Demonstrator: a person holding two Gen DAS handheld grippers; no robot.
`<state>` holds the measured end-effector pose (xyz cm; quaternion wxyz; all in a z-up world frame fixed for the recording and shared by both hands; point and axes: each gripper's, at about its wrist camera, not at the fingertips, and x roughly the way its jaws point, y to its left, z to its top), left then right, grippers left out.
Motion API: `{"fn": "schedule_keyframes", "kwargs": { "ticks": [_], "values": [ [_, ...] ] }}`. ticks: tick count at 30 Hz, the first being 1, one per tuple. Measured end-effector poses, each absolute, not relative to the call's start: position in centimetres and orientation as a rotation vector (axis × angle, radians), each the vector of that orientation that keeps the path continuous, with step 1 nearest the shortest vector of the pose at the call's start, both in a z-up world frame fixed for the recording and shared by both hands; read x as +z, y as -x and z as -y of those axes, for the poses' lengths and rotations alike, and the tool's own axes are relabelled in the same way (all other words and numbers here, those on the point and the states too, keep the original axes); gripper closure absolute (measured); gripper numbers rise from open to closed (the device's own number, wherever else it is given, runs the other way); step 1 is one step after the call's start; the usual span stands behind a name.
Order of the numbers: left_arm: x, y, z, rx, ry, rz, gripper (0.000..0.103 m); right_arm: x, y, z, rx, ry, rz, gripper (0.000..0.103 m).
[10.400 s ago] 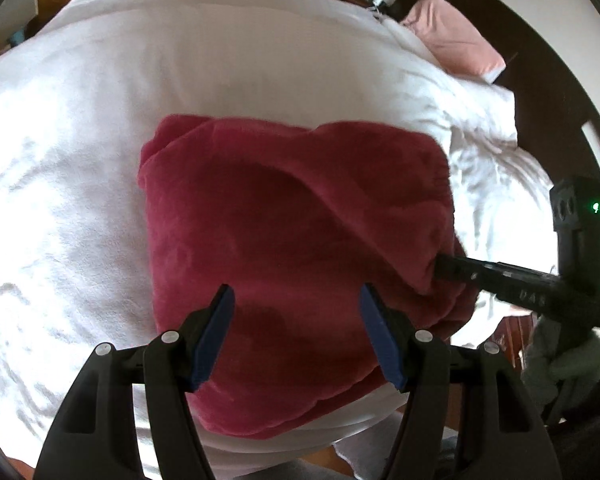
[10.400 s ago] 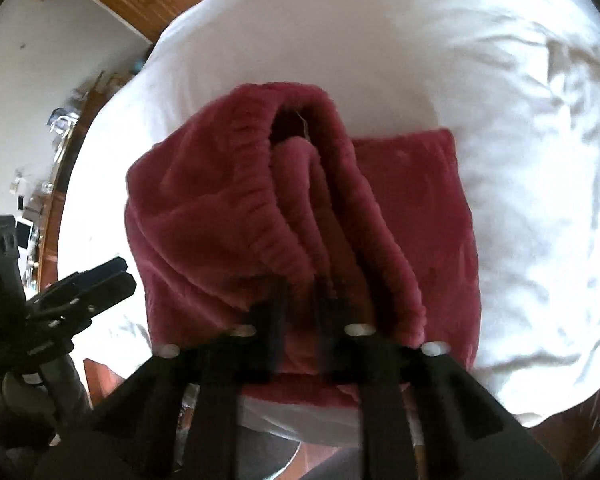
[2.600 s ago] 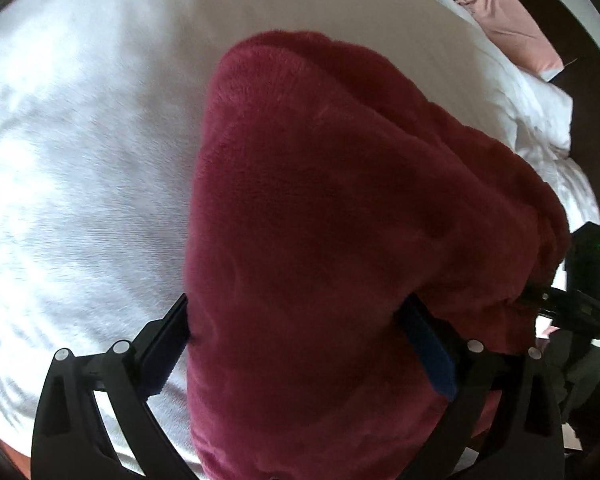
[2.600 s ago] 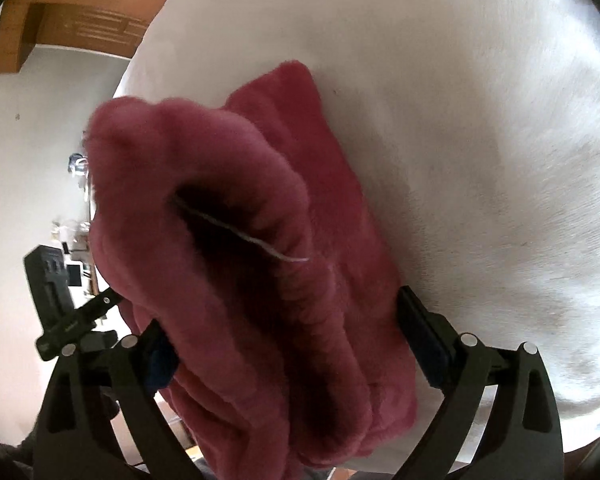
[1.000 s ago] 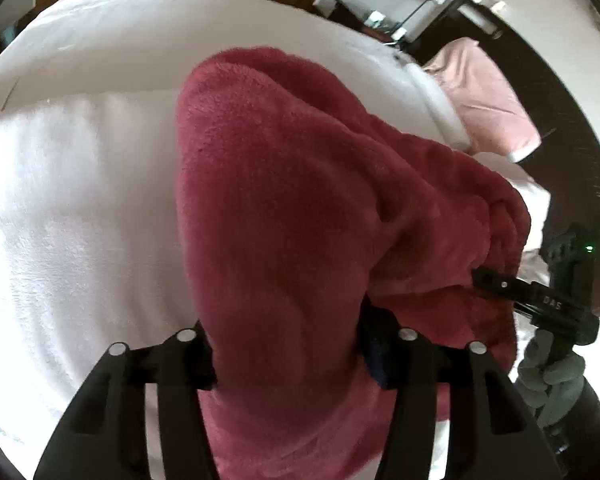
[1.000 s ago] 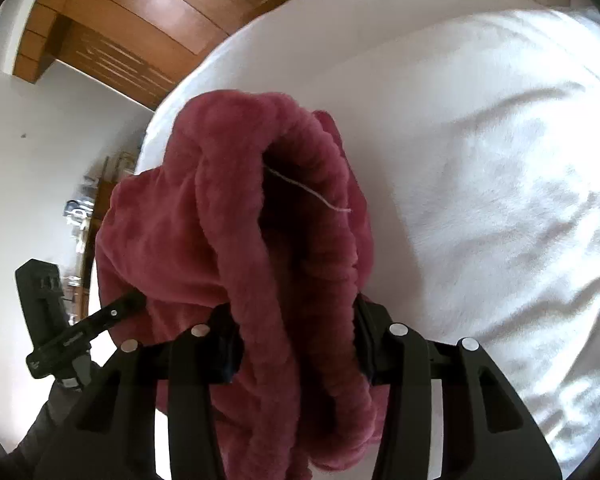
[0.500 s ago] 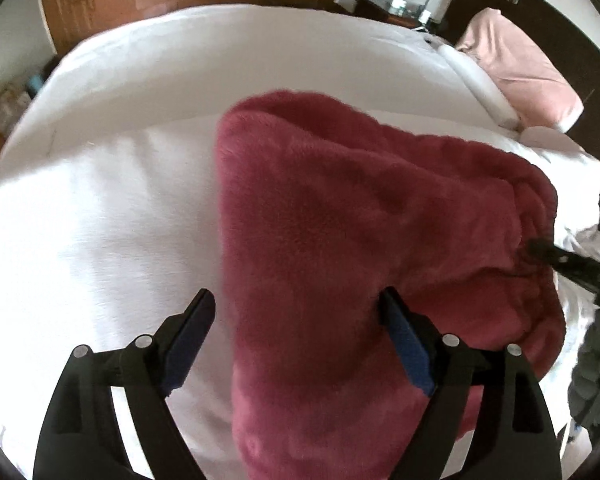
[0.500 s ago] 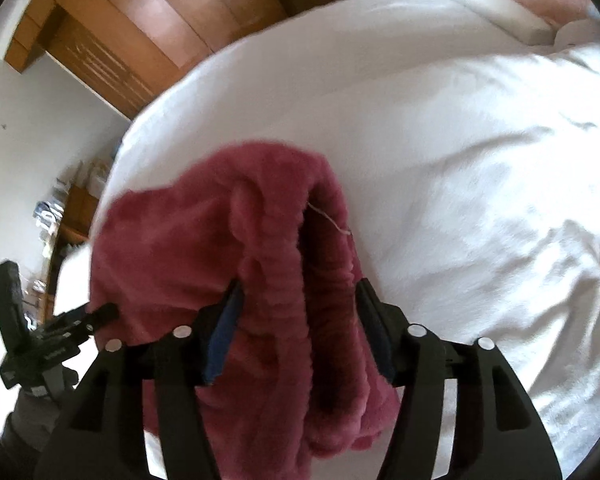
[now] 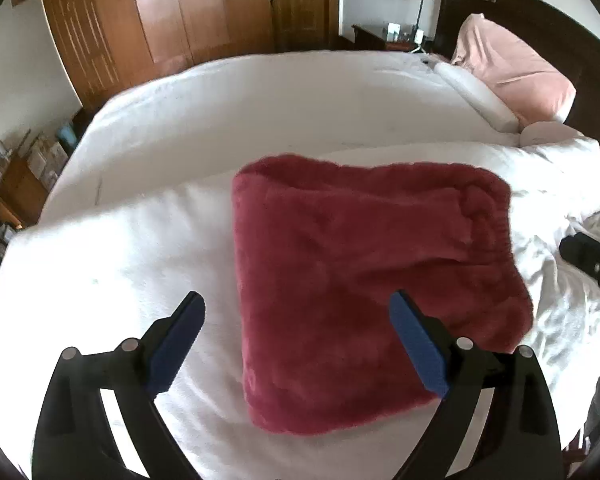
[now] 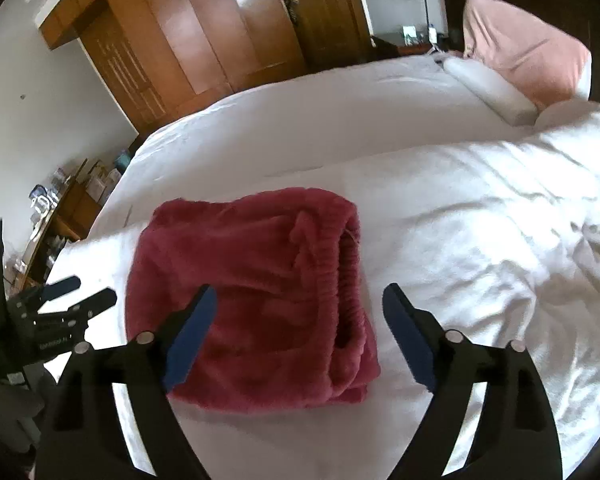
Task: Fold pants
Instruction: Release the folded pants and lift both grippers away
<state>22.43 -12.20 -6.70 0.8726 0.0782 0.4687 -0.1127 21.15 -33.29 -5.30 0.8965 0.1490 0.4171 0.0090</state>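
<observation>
Left wrist view: my left gripper [image 9: 296, 312] angles down toward the bed [image 9: 260, 120], held above it. Its jaws have just been opening and stand wide; the blue pads [image 9: 418, 346] touch nothing. The near left corner of the pants [image 9: 364, 280] lies below the gap, with the fabric clear of both pads. The dark red fleece pants sit folded into a thick, roughly square bundle flat on the white cover, near the front edge of the bed. My right gripper shows only as a black piece at the right border, off the bundle's right side. Pink pillow [image 9: 516, 76] at the headboard end, wooden wardrobe [image 9: 172, 28] behind

Right wrist view: my right gripper [image 10: 298, 302] also tilts down from above the bed [image 10: 480, 220]. Its jaws have just been opening too and are spread wide, nothing between the pads. The folded pants [image 10: 252, 300] lie beneath, elastic waistband [image 10: 340, 272] stacked along the bundle's right edge (several layers visible there). My left gripper [image 10: 80, 292] appears at the left border, fingers apart, beside the bundle and not touching it
</observation>
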Motion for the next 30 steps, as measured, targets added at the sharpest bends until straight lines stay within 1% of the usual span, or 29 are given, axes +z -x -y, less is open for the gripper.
{"fn": "schedule_keyframes", "kwargs": {
  "ticks": [2,5,16,24,30],
  "values": [
    [-5.6,-21.3,12.1,-0.231,-0.177,-0.958,0.01,-5.0,-20.3,33.1,0.025,-0.29,-0.852,0.008],
    [-4.4,-20.6,12.7,-0.23,-0.181,-0.936,0.01,-3.9,-19.2,32.3,0.028,-0.242,-0.838,0.007],
    [-0.6,-16.5,13.5,-0.154,-0.203,-0.871,0.01,-1.6,-16.0,28.4,0.034,-0.113,-0.832,0.005],
    [1.0,-14.4,13.8,-0.125,-0.212,-0.841,0.01,0.2,-14.2,26.8,0.054,-0.081,-0.788,0.003],
    [1.0,-13.8,13.6,-0.133,-0.19,-0.877,0.01,0.8,-13.3,26.2,0.069,-0.065,-0.774,0.003]
  ]
}}
